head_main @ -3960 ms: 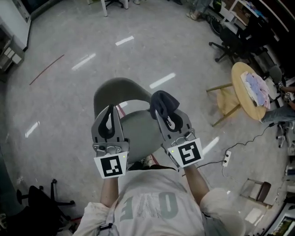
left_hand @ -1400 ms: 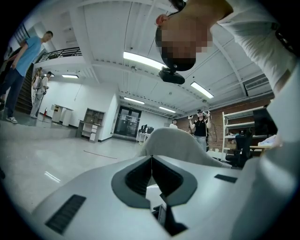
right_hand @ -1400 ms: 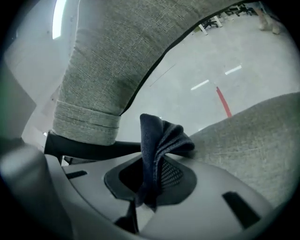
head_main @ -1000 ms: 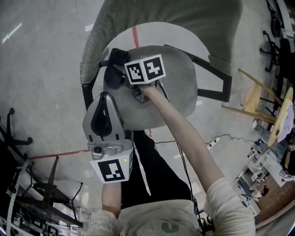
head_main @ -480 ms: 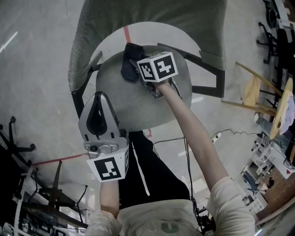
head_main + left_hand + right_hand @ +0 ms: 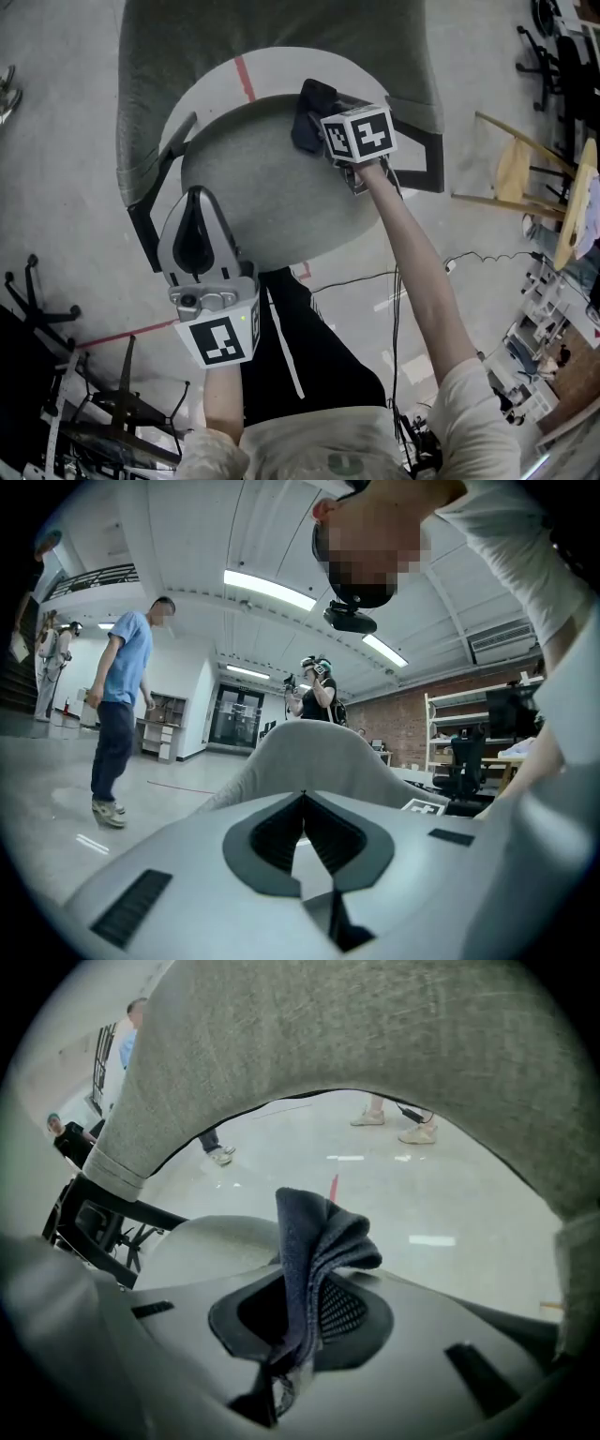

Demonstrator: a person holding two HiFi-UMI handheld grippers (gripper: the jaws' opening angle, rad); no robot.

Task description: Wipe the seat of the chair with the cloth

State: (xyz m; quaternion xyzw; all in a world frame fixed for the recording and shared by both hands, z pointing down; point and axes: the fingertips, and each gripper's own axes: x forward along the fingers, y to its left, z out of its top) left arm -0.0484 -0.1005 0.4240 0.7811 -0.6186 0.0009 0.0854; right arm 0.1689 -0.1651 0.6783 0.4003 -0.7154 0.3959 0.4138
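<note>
Chair [image 6: 187,56] in grey fabric, with a curved wraparound backrest and a black frame, stands on a polished pale concrete floor [image 6: 66,141] crossed by a strip of red tape [image 6: 246,77]. The room around it is an open workshop with bright ceiling strip lights, shelving against a brick wall, and other people standing well apart from the chair. Its round padded seat [image 6: 253,187] is bare across the front and middle. The left gripper [image 6: 197,211] hangs above the seat's front left edge with its jaws closed tip to tip on nothing, as the left gripper view [image 6: 302,799] shows. The right gripper [image 6: 328,136] reaches across to the back right of the seat, just inside the backrest, with its jaws pinched on a small dark blue cloth [image 6: 311,117]. In the right gripper view the cloth [image 6: 314,1251] stands folded and bunched beyond the tips, and whether it presses on the seat cannot be told. It looks light, soft and limp, so it should drag easily over the woven seat but may bunch or slip out. A hold near its middle fold, as here, seems best.
</note>
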